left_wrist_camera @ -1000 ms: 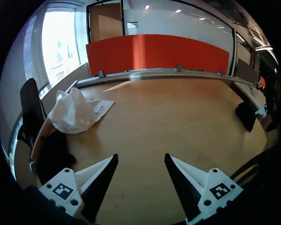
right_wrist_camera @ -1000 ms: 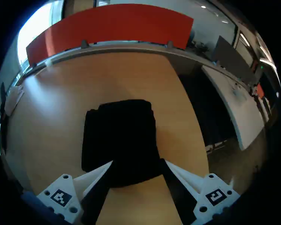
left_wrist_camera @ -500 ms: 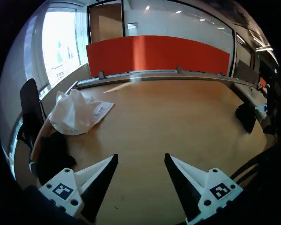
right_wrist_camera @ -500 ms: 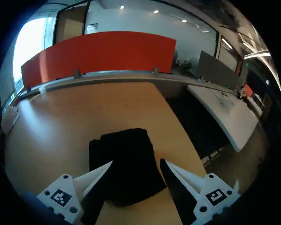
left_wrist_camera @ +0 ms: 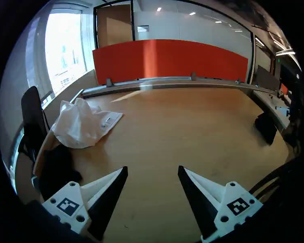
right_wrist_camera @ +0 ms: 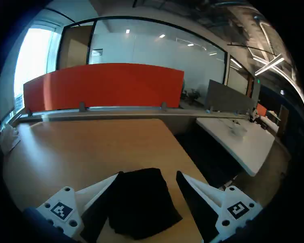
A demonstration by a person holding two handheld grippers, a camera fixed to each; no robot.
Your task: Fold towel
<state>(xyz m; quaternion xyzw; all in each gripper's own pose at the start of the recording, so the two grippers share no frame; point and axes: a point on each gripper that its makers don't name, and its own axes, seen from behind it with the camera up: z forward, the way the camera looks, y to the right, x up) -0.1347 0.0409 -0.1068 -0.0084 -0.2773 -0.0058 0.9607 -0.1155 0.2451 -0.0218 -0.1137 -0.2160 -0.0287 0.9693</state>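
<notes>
No legible text anywhere

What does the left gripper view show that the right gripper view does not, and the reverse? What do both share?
Left gripper view: the open left gripper over bare wood, a black chair and a dark heap by the table's left edge. Right gripper view: the open right gripper, its fingers on either side of the black folded towel. Both: the light wooden table, the orange-red partition panel and the crumpled white bundle, which is small in the right gripper view.
</notes>
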